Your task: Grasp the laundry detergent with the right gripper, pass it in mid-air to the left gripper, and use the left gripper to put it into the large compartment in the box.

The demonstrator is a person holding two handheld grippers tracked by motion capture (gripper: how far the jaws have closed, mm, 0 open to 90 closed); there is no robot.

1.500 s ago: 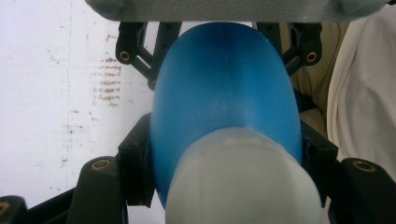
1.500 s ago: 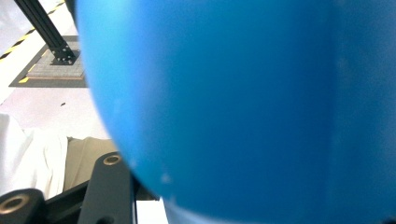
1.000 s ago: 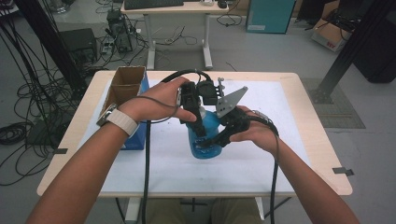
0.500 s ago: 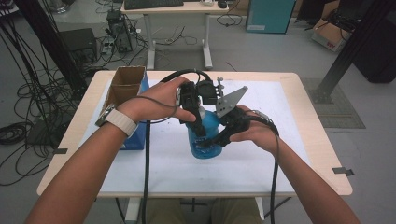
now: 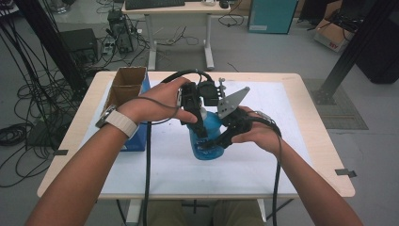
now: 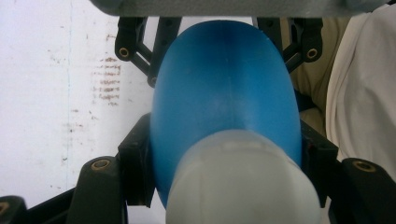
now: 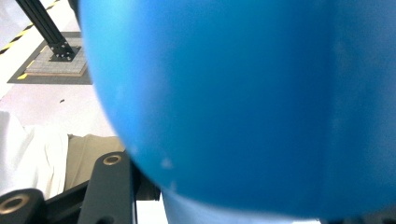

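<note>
So both grippers are on the blue bottle [image 5: 207, 141], which sits about dead center of the white-covered table [image 5: 301, 155]. The left gripper [image 5: 200, 129] comes down from 12 o'clock and its jaws are clamped on the bottle's upper body, right by the pale cap [image 6: 243, 182]. The right gripper [image 5: 221, 141] comes in from around 3 o'clock, jaws clenched on the lower body of the bottle. The right gripper view is mostly blurry blue up close, so where exactly its pads sit is hard to tell. An open cardboard box [image 5: 126, 84] stands at roughly 10 o'clock from the bottle, well apart from it.
</note>
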